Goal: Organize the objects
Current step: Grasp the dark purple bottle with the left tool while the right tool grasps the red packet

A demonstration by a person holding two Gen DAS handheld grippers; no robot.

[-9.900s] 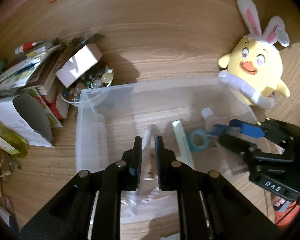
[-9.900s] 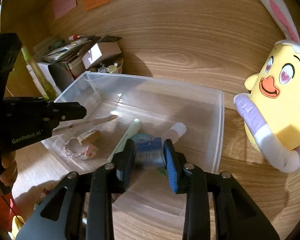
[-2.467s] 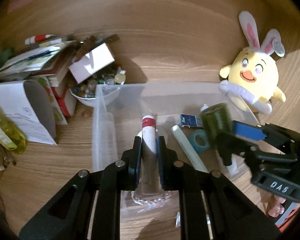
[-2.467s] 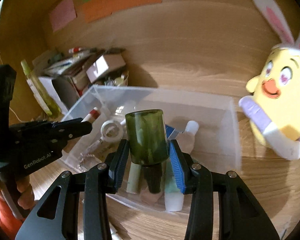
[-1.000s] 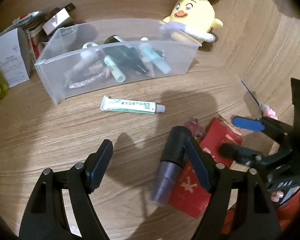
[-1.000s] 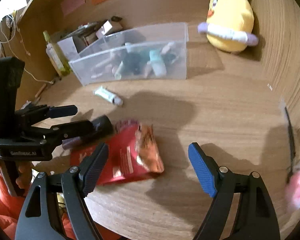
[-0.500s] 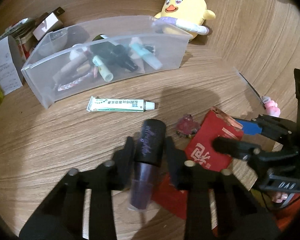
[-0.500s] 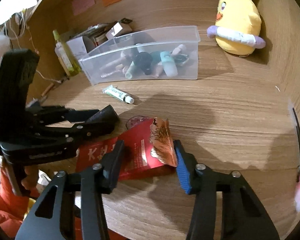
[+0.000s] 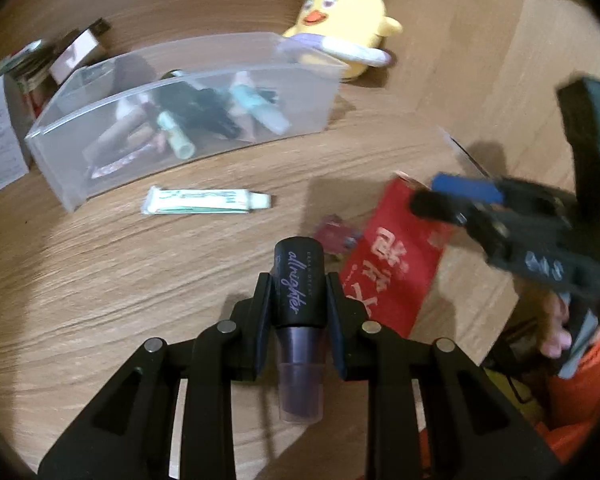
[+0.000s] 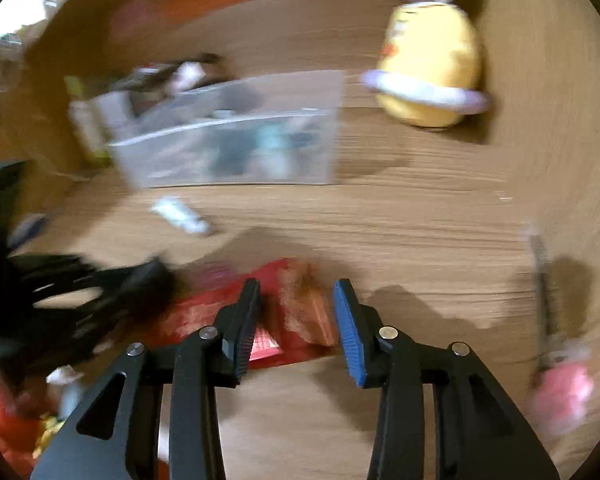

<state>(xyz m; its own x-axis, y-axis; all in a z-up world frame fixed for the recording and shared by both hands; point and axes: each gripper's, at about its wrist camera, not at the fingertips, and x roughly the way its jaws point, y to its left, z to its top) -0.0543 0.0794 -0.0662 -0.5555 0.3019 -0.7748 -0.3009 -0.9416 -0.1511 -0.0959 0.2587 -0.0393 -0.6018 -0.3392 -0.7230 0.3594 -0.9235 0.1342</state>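
My left gripper (image 9: 299, 292) is shut on a dark purple spray bottle (image 9: 299, 300) with a black cap, held above the wooden table. A red packet (image 9: 396, 256) lies just right of it. My right gripper (image 10: 296, 308) is open, its fingers on either side of the red packet's (image 10: 300, 320) torn end; this view is blurred. The clear plastic bin (image 9: 188, 136) holds several tubes and bottles at the back. A white and green tube (image 9: 204, 200) lies on the table in front of the bin.
A yellow bunny-eared plush (image 9: 340, 28) sits behind the bin's right end. Boxes and papers (image 9: 28, 80) are piled at the back left. A small red item (image 9: 334, 236) lies by the packet. A pen with a pink end (image 10: 556, 336) lies at the right.
My left gripper closed on the purple bottle and lifted it. My right gripper moved in over the red packet and its fingers came closer together.
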